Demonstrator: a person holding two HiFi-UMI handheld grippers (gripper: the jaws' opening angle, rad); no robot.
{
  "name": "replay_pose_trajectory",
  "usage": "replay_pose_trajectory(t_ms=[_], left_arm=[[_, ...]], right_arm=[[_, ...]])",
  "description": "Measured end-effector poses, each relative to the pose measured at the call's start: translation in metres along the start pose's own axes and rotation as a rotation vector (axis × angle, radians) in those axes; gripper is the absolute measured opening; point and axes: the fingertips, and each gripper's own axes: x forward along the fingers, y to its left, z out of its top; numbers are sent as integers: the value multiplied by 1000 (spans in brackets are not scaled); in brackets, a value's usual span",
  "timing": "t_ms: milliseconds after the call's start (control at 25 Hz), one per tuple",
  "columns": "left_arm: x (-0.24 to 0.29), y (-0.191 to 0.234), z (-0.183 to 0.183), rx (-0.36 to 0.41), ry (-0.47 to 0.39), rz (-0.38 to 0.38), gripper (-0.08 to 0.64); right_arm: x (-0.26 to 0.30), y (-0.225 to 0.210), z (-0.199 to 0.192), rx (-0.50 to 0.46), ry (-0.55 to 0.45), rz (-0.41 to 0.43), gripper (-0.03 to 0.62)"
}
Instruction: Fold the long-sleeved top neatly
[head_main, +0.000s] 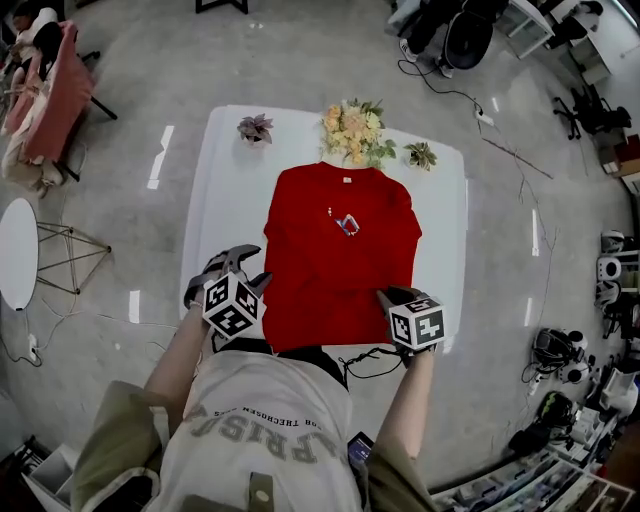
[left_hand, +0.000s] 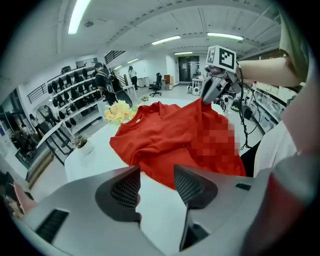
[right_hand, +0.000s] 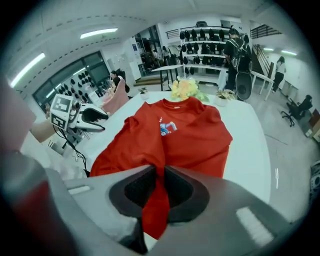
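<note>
Red long-sleeved top (head_main: 340, 260) lies spread across the middle of a glossy white desk (head_main: 230, 190), with its near right corner gripped.

The soft, matte cloth has a small printed badge on the chest and rumples toward the near edge. The right claw (right_hand: 157, 187) is pinched together on a ridge of red fabric between dark, mesh-textured pads. The left claw (left_hand: 156, 186) stands apart and empty over bare desk just left of the top. A pale bouquet (head_main: 352, 132) and two small potted plants (head_main: 255, 128) stand along the far edge.
</note>
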Motion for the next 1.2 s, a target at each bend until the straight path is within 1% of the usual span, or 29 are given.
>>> replay_pose_trajectory(t_ms=[120,240,400,520,560,640,680,720,800,960,1040,1120,1160,1200], left_arm=[[16,0,11,-2,30,27,215],[27,3,24,-21,45,56,215],[43,5,30,-39,81,98,215],[58,9,33,-21,111,124,215],[61,12,35,-5,123,137,215],[64,20,35,33,148,165,215],[66,25,34,52,162,176,215],[68,29,32,70,176,183,215],[73,35,28,106,206,182,215],[89,38,16,176,270,149,215],[96,36,11,197,291,123,213],[100,35,8,195,283,100,213],[100,36,8,190,273,89,213],[101,37,8,187,263,79,213]], right_arm=[[11,-30,-18,2,69,-13,52],[8,-59,-26,-26,119,-48,52],[13,-87,-33,-58,139,-47,52],[21,-98,-31,-113,104,-59,61],[19,-99,-27,-134,75,-61,111],[7,-96,-20,-153,14,-40,258],[-1,-90,-19,-157,-11,-21,272],[-9,-83,-19,-168,-27,-3,272],[-17,-64,-26,-210,-26,28,272],[2,-30,-51,-293,50,49,270],[18,-21,-63,-318,102,36,267],[33,-24,-71,-350,137,-14,245],[37,-29,-74,-362,150,-50,191],[40,-35,-77,-368,162,-82,106]])
